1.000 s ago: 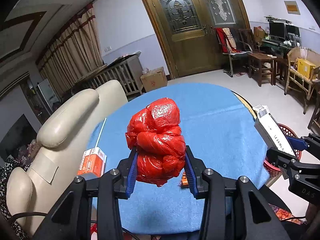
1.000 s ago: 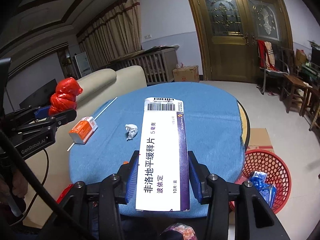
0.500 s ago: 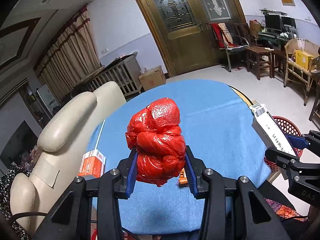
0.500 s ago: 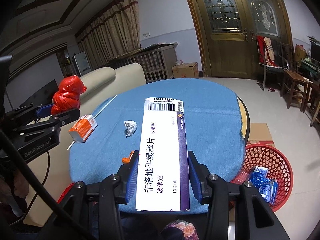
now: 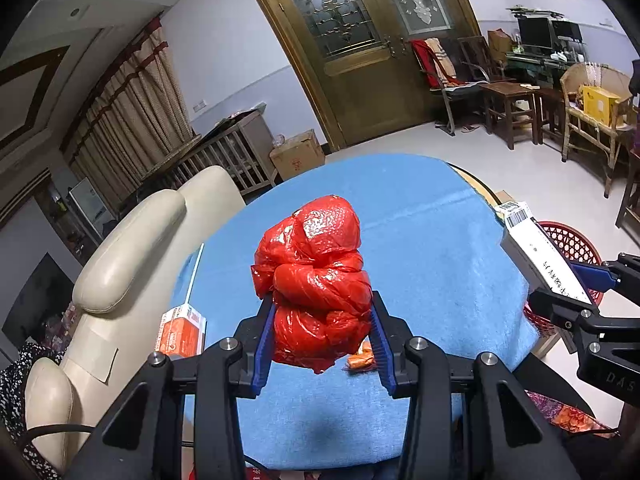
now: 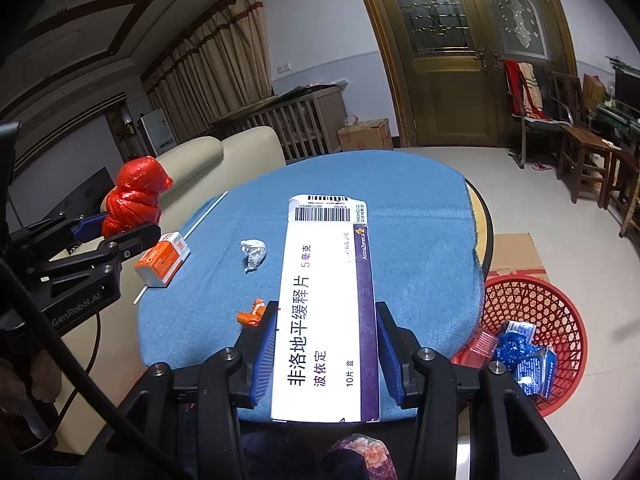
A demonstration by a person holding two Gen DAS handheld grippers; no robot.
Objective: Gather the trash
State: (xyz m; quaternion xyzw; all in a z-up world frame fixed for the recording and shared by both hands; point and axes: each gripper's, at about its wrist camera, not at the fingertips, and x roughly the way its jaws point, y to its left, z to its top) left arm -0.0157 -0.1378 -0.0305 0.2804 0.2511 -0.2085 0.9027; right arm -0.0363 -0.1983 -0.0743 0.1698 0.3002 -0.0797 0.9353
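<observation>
The red bag (image 5: 316, 284) hides the bench (image 5: 420, 240) behind it. The medicine box (image 6: 328, 308) covers part of the orange scrap (image 6: 250, 314). The basket (image 6: 560, 320) is partly hidden by the bench edge; its wrappers' (image 6: 524, 356) print is too small to read.

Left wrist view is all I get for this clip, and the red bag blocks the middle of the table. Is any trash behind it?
Observer: Yes. A crumpled white wad lies on the blue cloth, right of the orange carton.
Operator: I see only the basket's rim. Anything in it?
Observer: Blue packets lie inside the basket.
Operator: How does the right gripper hold the box?
Observer: The right gripper has its jaws clamped on the long sides of the box, barcode end pointing away.
</observation>
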